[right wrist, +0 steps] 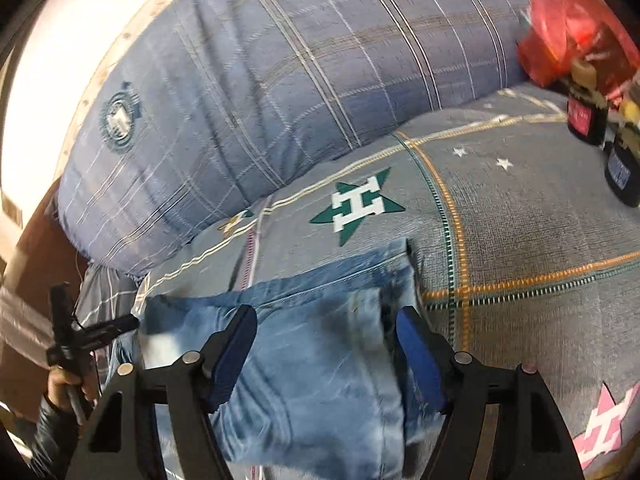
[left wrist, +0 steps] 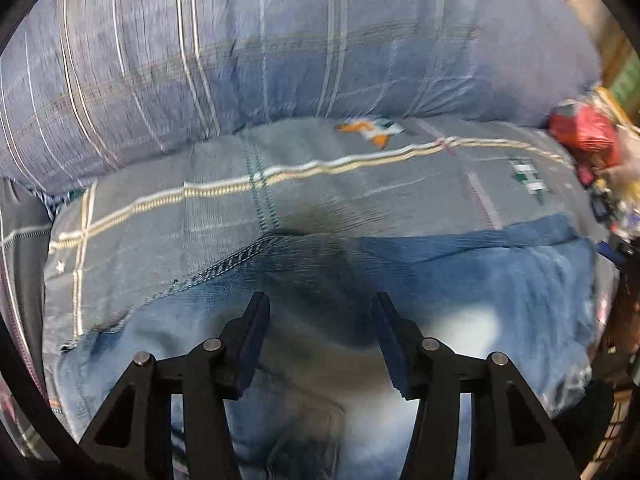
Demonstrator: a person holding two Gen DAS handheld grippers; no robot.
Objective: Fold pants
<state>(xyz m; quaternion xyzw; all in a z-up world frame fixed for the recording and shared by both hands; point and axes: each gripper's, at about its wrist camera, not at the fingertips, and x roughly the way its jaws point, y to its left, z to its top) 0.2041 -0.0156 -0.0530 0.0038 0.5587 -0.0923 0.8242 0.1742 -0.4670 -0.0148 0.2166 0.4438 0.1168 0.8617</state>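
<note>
Jeans lie folded on the bed, both grippers open above them.
Left view: left gripper [left wrist: 320, 312] hangs half open over the jeans [left wrist: 460, 280], holding nothing, so the fold rests flat. Right view: right gripper [right wrist: 326, 326] is open and empty too; faded blue jeans [right wrist: 312, 360] sit on the grey bedsheet [right wrist: 520, 220].

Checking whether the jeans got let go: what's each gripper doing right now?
Left gripper: open, empty, above the jeans.
Right gripper: open, empty, jeans beneath it.
</note>
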